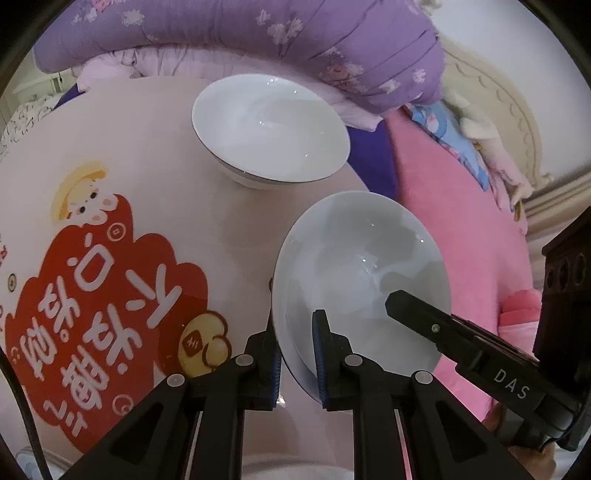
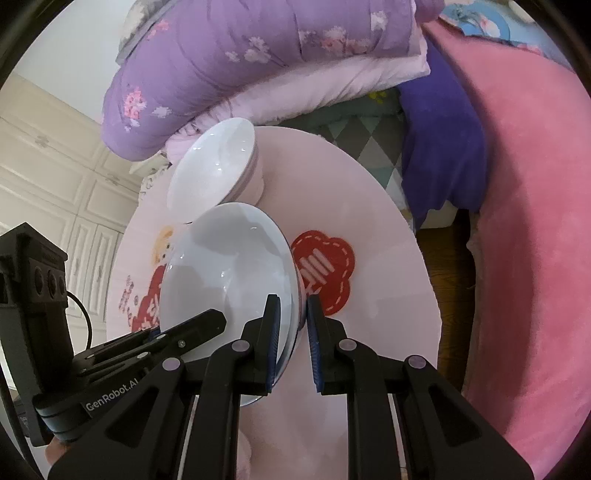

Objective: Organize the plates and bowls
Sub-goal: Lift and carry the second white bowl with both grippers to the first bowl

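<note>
Two grippers share one bowl by opposite edges.

Nearest, the left gripper is clamped on the near bowl's rim, and the right gripper pinches the opposite rim, likely so the slippery dish stays steady while carried. It hangs tilted just above the pink table. Beyond it the second bowl sits upright, probably where this one will nest; a purple quilt lies behind.
</note>
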Tool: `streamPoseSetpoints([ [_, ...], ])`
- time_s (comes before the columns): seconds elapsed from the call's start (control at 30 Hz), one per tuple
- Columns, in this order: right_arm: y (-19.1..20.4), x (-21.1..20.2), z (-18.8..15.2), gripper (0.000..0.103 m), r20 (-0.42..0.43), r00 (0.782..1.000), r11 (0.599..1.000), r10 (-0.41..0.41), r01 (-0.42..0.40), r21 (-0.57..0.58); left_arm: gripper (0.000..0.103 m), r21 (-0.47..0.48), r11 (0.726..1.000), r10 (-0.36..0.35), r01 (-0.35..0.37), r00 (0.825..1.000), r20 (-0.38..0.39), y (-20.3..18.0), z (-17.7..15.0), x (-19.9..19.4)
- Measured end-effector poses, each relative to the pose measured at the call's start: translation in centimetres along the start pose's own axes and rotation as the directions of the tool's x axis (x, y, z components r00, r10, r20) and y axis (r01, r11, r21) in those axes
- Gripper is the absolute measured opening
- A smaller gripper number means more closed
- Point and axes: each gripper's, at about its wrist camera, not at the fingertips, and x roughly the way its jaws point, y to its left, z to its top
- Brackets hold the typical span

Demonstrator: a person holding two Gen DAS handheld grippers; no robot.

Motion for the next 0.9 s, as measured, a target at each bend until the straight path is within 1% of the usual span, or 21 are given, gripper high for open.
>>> streamPoseSetpoints([
  [0.17, 1.9, -2.1, -0.9, 0.015, 0.016, 1.0, 1.0, 0.0, 0.0, -0.031, 0.012, 0.009, 1.0, -0.005, 0.005, 1.0, 0.018, -0.2, -1.4, -3.2],
  [0.27, 3.4, -3.5, -1.6, 0.015, 0.028, 1.0, 0.998, 0.002, 0.0, -0.055, 0.012, 0.022, 1.0, -0.003, 0.003, 1.0, 0.031, -0.1, -2.5, -5.8],
  [0.47, 6.8, -6.5, -3.8, 0.015, 0.043, 0.999, 0.994, 0.023, -0.018, -0.109, 0.012, 0.051, 0.999, -0.009, 0.006, 0.998, 0.059, 0.8, -5.8, -11.9],
  [0.6, 8.3, -7.4, -5.9, 0.015, 0.029, 0.999, 0.991, 0.036, -0.032, -0.129, 0.012, 0.092, 0.996, 0.016, -0.022, 0.998, 0.069, 1.1, -8.5, -15.2],
  [0.73, 8.8, -7.5, -7.7, 0.015, -0.001, 0.999, 0.989, 0.048, -0.048, -0.14, 0.014, 0.13, 0.991, 0.031, -0.037, 0.999, 0.043, 1.1, -11.3, -16.8],
  [0.9, 8.7, -6.3, -10.2, 0.015, -0.052, 0.998, 0.988, 0.036, -0.043, -0.147, 0.014, 0.149, 0.987, 0.053, -0.053, 0.999, 0.002, 1.4, -14.1, -17.0],
])
